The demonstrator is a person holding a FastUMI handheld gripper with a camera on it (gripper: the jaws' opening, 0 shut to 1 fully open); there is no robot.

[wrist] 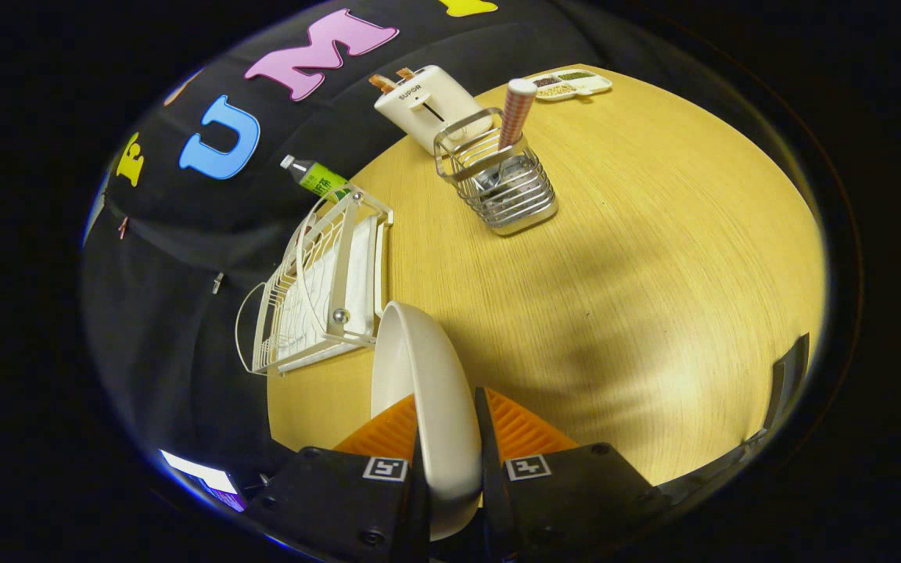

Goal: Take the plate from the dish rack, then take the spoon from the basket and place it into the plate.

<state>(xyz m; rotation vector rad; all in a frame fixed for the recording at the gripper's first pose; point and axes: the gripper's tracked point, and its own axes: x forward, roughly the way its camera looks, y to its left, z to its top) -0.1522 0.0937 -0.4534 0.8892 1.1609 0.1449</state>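
The gripper [450,438] clamps the plate [427,391] on edge, above the tabletop [615,274] beside the rack [317,289]. Held only by its rim, it could slip or tilt when lowered.

A toaster [427,102] is standing on the wooden table [654,234], a green-labelled bottle [317,178] lying left of it, a snack tray [572,84] sitting right.

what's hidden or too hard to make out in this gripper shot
- Spoon bowl: hidden inside the silver wire basket; the checked handle sticks out.
- White plate: its lower rim is covered by the gripper, whose fingers clamp it edge-on.
- Green-labelled bottle: its lower part sits behind the white wire dish rack.
- Divided white tray: contents too small to identify.
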